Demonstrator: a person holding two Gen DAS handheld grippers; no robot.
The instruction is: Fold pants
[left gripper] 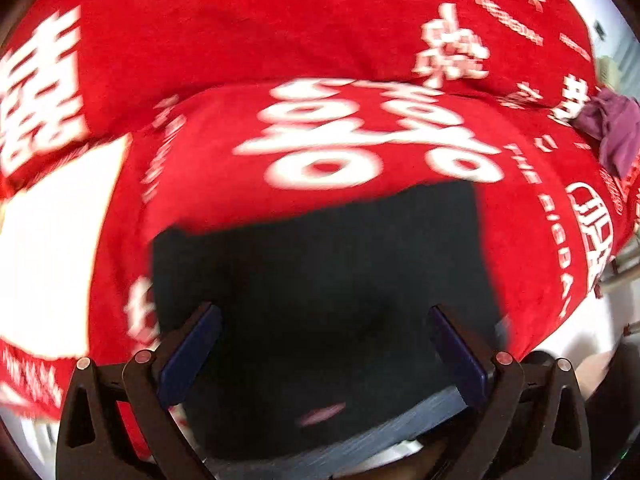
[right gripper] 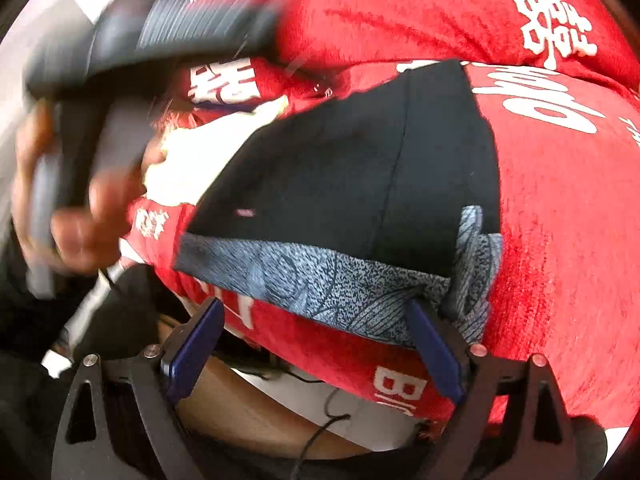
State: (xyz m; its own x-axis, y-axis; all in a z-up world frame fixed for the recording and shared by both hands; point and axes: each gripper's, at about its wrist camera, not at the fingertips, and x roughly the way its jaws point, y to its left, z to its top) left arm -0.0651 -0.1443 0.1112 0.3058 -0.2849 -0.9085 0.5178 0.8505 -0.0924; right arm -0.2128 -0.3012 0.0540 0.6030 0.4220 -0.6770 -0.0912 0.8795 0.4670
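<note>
Dark navy pants [left gripper: 320,280] lie folded into a small rectangle on a red cloth with white lettering [left gripper: 280,40]. A grey patterned waistband [right gripper: 320,272] runs along their near edge in the right wrist view, where the navy part [right gripper: 360,168] lies beyond it. My left gripper [left gripper: 324,320] is open, its fingers above the pants' near part and nothing between them. My right gripper [right gripper: 316,320] is open at the waistband edge, its right finger [right gripper: 434,344] touching the band. The other hand with the left gripper [right gripper: 120,80] shows blurred at upper left.
A purple cloth [left gripper: 616,128] lies at the right edge of the red cloth. A bright white patch [left gripper: 60,240] shows at left. Below the table's front edge [right gripper: 400,384] hang a black cable [right gripper: 320,424] and a brown surface [right gripper: 240,412].
</note>
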